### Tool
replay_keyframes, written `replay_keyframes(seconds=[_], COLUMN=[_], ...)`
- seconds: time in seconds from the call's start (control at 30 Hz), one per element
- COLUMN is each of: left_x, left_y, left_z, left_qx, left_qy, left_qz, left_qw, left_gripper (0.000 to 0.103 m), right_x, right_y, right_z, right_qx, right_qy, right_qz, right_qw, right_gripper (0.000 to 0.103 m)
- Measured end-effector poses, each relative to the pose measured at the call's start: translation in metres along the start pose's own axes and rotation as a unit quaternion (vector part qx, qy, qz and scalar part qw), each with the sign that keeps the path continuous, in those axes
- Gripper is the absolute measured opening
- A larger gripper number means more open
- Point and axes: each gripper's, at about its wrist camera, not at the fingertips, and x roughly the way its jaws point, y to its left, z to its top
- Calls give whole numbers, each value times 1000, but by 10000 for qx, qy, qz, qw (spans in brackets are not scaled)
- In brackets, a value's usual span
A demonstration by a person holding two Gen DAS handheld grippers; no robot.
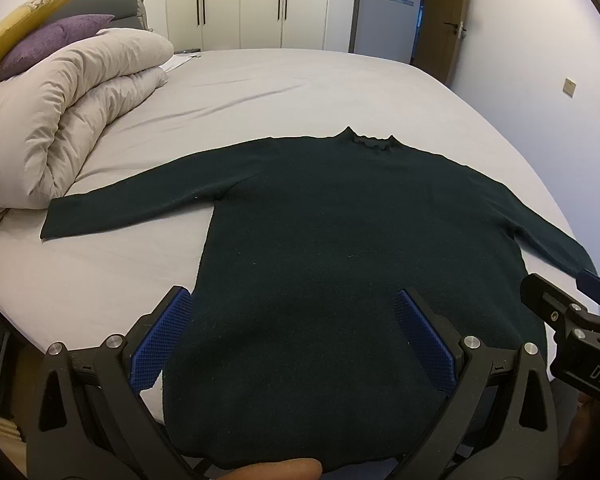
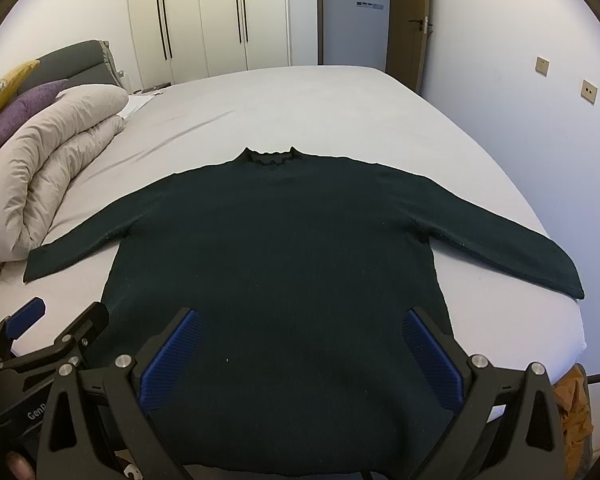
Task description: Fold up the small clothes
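Note:
A dark green long-sleeved sweater (image 1: 340, 220) lies flat on the grey bed sheet (image 1: 284, 84), collar away from me, both sleeves spread out; it also shows in the right wrist view (image 2: 284, 248). My left gripper (image 1: 292, 304) is open above the sweater's lower left hem, holding nothing. My right gripper (image 2: 302, 324) is open above the lower right hem, holding nothing. Each gripper shows at the edge of the other's view: the right one (image 1: 572, 316), the left one (image 2: 52, 332). The hem nearest me hangs over the bed's front edge.
A rolled beige duvet (image 1: 64, 120) lies at the left, next to the left sleeve's cuff. Purple (image 1: 48, 44) and yellow (image 1: 24, 16) pillows sit behind it. White wardrobes (image 2: 204, 16) and a door (image 2: 416, 20) stand beyond the bed. The wall runs along the right.

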Motion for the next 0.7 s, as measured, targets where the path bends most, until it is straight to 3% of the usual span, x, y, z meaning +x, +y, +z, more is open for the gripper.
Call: replay_keyframes(seconds=[0.7], left_x=[5], left_y=[5], left_z=[-1], left_qx=[-67], left_qy=[42], left_qz=[21], left_qw=[10000], left_gripper=[103], right_x=[-1], right_y=[6], right_z=[-3], right_qx=[-65], right_qy=[74], right_qz=[-36], right_qw=[9999], right_gripper=[103])
